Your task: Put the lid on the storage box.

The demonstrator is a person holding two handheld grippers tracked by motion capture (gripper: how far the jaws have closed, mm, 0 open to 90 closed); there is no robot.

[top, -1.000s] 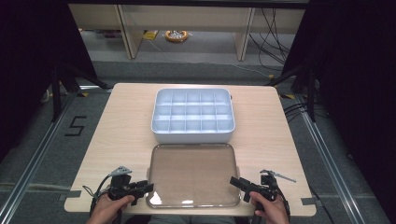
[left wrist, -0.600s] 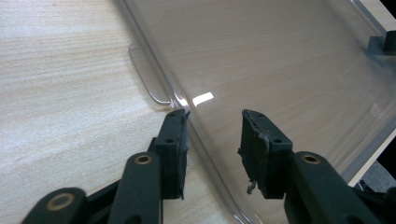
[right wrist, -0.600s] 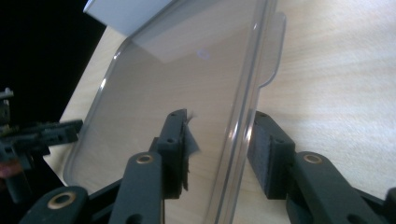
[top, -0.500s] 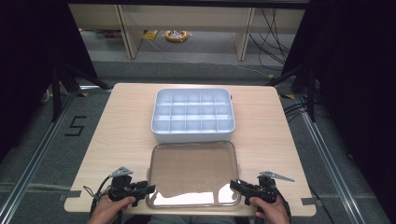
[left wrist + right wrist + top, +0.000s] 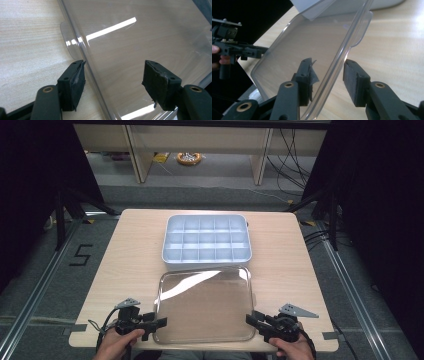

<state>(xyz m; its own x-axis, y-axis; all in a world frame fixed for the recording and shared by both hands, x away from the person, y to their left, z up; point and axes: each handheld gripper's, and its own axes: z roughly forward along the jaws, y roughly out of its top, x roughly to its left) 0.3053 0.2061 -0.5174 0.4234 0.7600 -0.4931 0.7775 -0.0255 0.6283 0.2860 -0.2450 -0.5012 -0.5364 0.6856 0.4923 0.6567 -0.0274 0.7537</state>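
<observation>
The clear lid (image 5: 204, 305) lies on the near half of the table (image 5: 125, 250), just near of the white divided box (image 5: 206, 242), w/ its far edge touching or almost touching the box's near wall. Left gripper (image 5: 150, 323) sits at the lid's near-left corner, right gripper (image 5: 257, 321) at the near-right corner.

Left gripper view: jaws spread wide, astride the lid's left rim (image 5: 85, 53), one pad outside on the wood, the other over the clear panel; nothing clamped. Right gripper view: jaws also apart, straddling the right rim (image 5: 342, 57), not yet pinching. The lid looks tilted there, but whether its near edge is off the table I can't tell.

Risks, as I judge them:
- Thin slick rim: if a pad closes on the flat panel instead of the lip, it probably slides off.
- Uneven closing or lifting, one side before the other, would likely twist the lid and pop it out of the other jaw.
- The lid is close to the near table edge, so a nudge toward the person could tip it off.
- Pushing it far-ward could shove the box.
- Glare on the panel hides the edge, so misjudging the rim is easy.
</observation>
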